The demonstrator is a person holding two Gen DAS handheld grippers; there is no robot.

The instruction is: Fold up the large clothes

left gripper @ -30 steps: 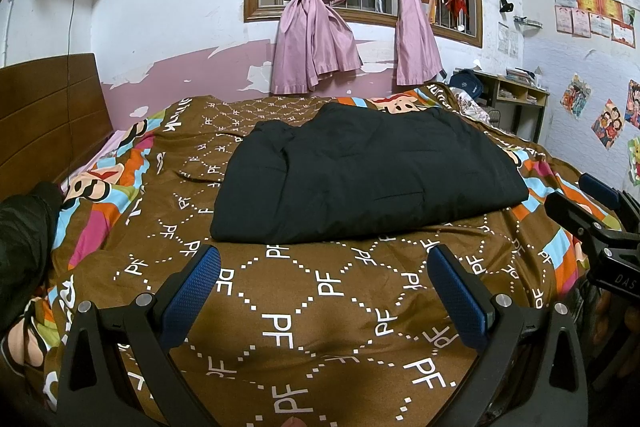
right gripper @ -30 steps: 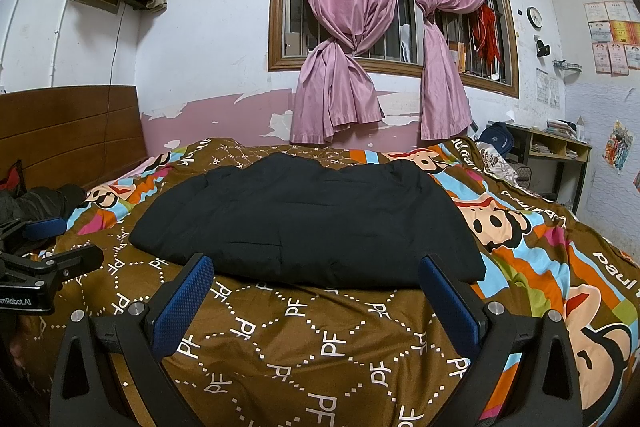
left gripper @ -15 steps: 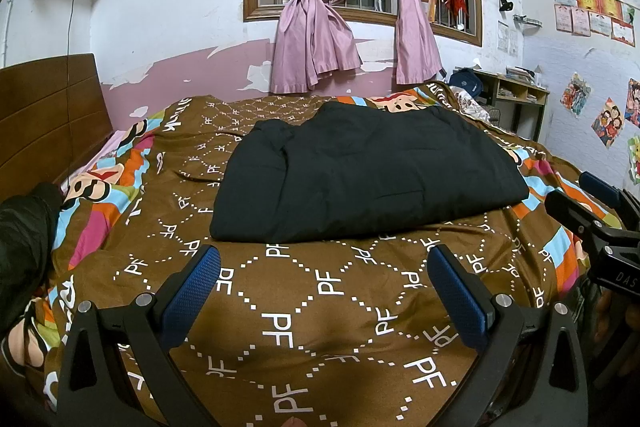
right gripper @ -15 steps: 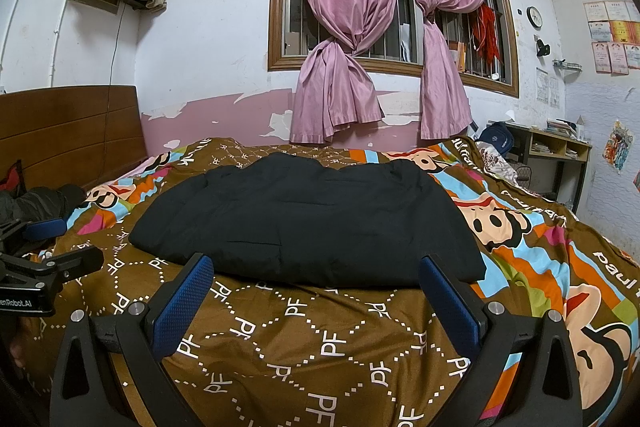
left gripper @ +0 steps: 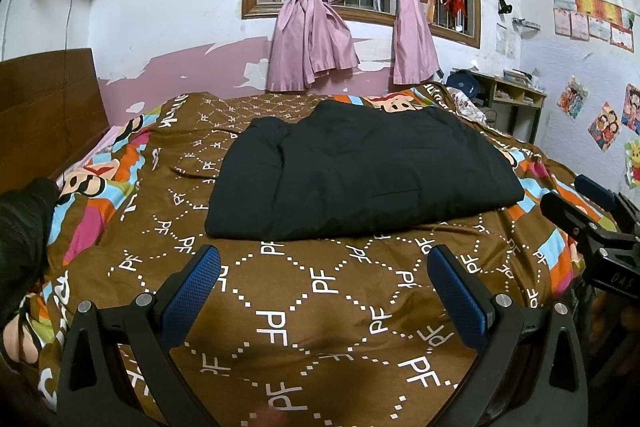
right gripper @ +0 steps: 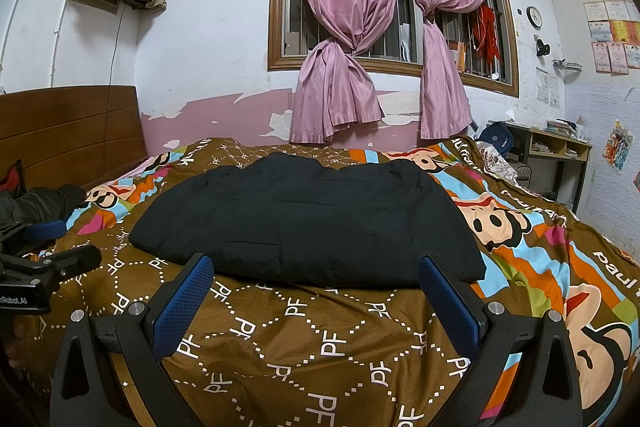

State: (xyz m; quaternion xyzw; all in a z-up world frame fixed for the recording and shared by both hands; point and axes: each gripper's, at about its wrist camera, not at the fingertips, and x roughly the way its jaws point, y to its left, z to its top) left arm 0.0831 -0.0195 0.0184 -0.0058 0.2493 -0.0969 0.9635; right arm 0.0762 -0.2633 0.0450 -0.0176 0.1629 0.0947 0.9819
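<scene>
My left gripper has its blue fingers spread wide, and they hold nothing. My right gripper is spread wide too, and it is also holding nothing. Both hang just over the brown bedspread with the white letters. The big black garment lies folded flat on the bed, a little way past my fingertips, not touching them. Behind the bed I see pink curtains tied at the window.
</scene>
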